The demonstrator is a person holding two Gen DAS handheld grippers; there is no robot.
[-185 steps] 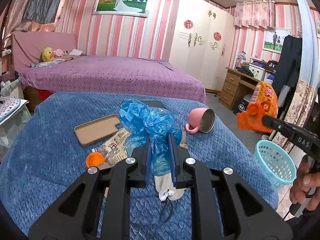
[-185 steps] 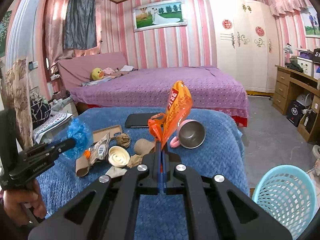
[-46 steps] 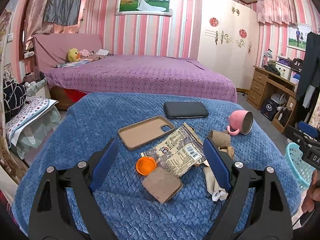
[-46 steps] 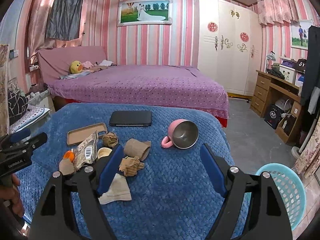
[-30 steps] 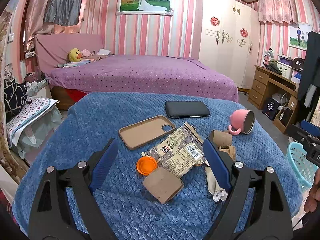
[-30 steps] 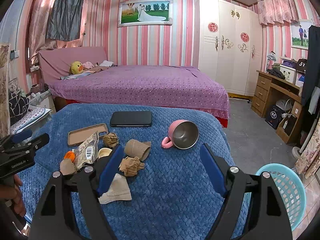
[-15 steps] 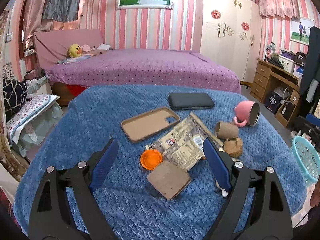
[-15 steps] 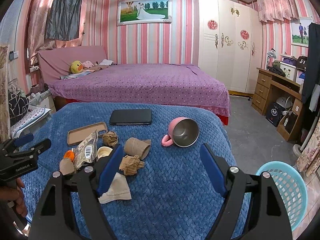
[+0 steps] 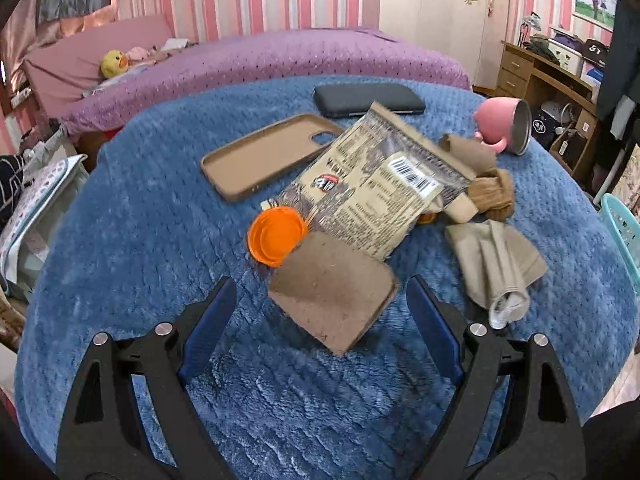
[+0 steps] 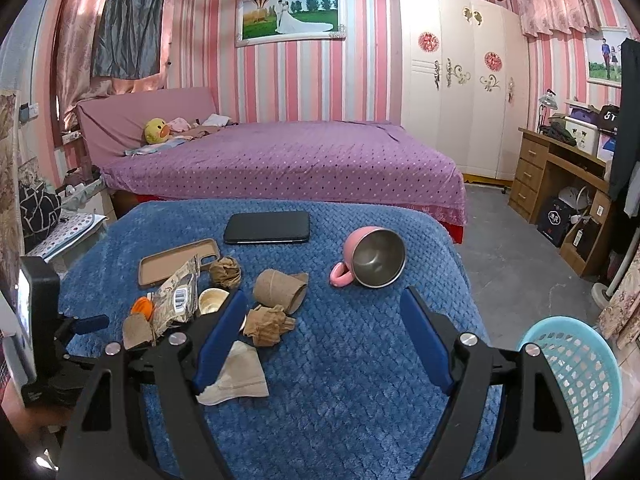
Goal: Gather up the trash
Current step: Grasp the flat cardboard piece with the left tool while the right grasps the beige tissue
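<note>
Trash lies on a blue blanket: a brown cardboard piece, an orange lid, a printed snack wrapper, crumpled brown paper and a folded beige cloth. My left gripper is open, low over the blanket, its fingers standing either side of the cardboard piece without touching it. My right gripper is open and empty above the blanket's near side, right of a cardboard tube and crumpled paper. A turquoise basket stands on the floor at the right.
A tan phone case, a black phone and a tipped pink mug also lie on the blanket. A purple bed is behind, a wooden desk at the right, a bedside stand at the left.
My left gripper has dropped toward the blanket and tilted downward, so the cardboard piece and orange lid now sit close between its fingers. The right gripper has stayed still.
</note>
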